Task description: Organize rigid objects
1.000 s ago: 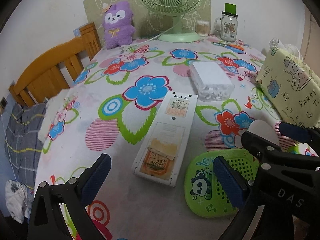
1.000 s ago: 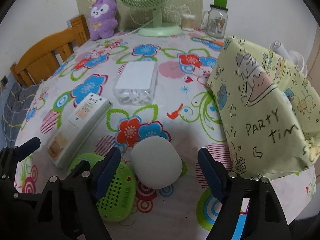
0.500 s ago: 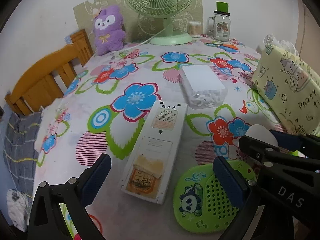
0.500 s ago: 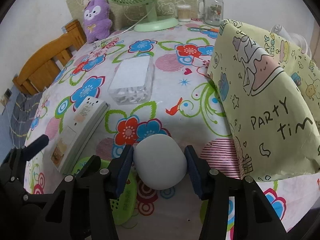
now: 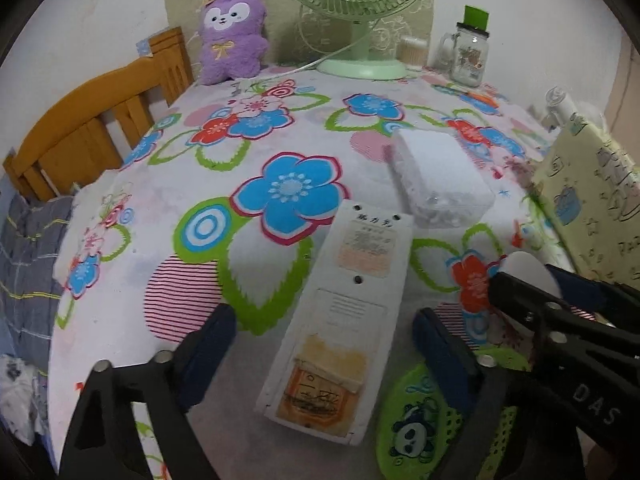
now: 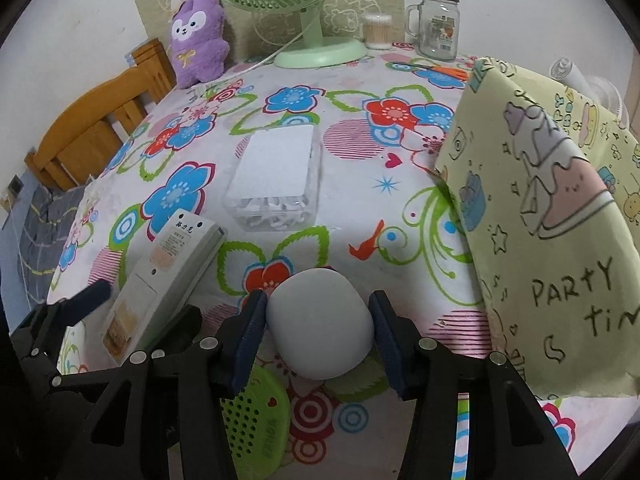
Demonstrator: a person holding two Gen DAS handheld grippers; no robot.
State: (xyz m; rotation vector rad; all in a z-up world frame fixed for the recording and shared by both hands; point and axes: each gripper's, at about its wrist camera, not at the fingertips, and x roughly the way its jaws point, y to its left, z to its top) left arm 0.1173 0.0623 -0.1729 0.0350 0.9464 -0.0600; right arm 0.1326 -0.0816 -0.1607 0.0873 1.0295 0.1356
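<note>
The right gripper (image 6: 318,322) is clamped on a grey egg-shaped case (image 6: 320,322), both blue pads against its sides, near the front edge of the flowered tablecloth (image 6: 360,200). Just left of it the left gripper (image 5: 322,344) straddles a long white box (image 5: 340,320); its jaws have just been closing, yet the pads stand clear of the box's sides. A green panda case (image 5: 416,428) lies under the near right finger. Farther off sits a clear box (image 6: 276,176), and a yellow bag (image 6: 560,220) stands at right
</note>
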